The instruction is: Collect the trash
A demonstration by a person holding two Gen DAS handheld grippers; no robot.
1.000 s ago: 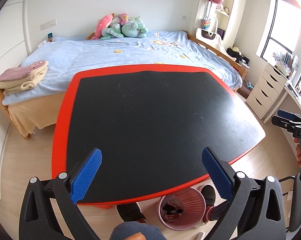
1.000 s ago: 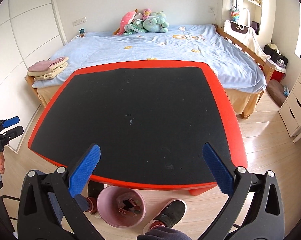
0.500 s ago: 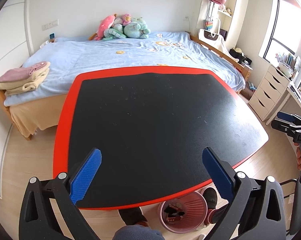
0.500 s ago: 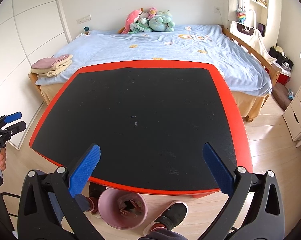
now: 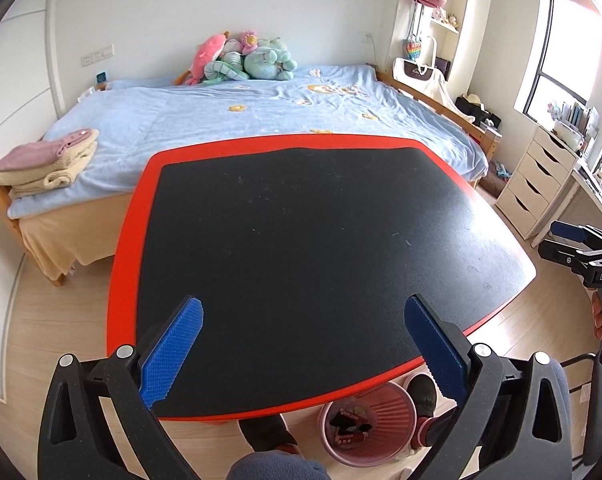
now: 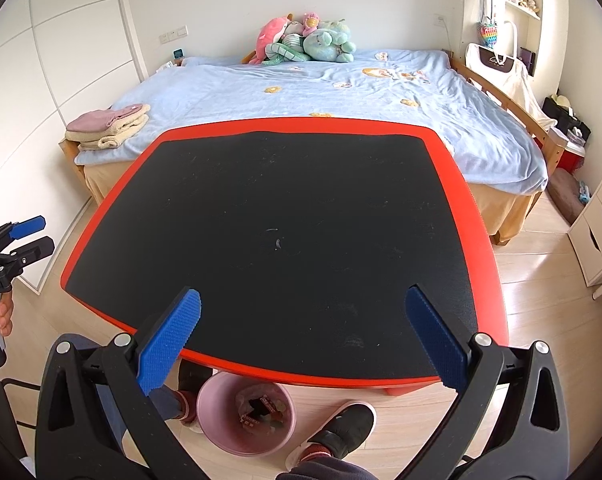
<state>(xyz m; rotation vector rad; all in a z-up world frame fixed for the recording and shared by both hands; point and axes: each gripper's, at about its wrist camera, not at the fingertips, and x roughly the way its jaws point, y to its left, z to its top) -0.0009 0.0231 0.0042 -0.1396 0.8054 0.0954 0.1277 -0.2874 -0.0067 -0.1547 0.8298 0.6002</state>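
Trash (image 6: 261, 410): wrappers and scraps, incl. one dark packet w/ red print, lying in the bin; contents seen from both wrist views. Exact count of pieces can't be told.

Bin (image 6: 221, 438): pink, round, open top, standing on the wood floor just under the near edge of the table, betw. the person's feet; roughly part-filled, not heaped. Also in left view (image 5: 401, 440), ribbed inner wall visible.

Table (image 6: 489, 272): black top w/ red border. No trash visible on it, only faint scuffs and dust marks. Judgement: collecting looks done or nearly so; nothing left on the top to pick up as far as these views show. Floor around the bin shows no loose pieces, though parts are hidden by the tools and table.

Left tool (image 5: 303, 346): blue pads spread wide, holding nothing, hovering over the near edge of the table.

Right tool (image 6: 303, 338): blue pads spread wide, nothing betw. them, likewise over the near edge. Each tool also shows at the margin of the other's view, well off to the side of the table.

Surroundings: bed (image 6: 341, 92) w/ blue cover beyond the table; plush toys (image 6: 305, 42) at its head; folded towels (image 6: 109, 124) on its corner; white drawers (image 5: 541, 184) by the window.
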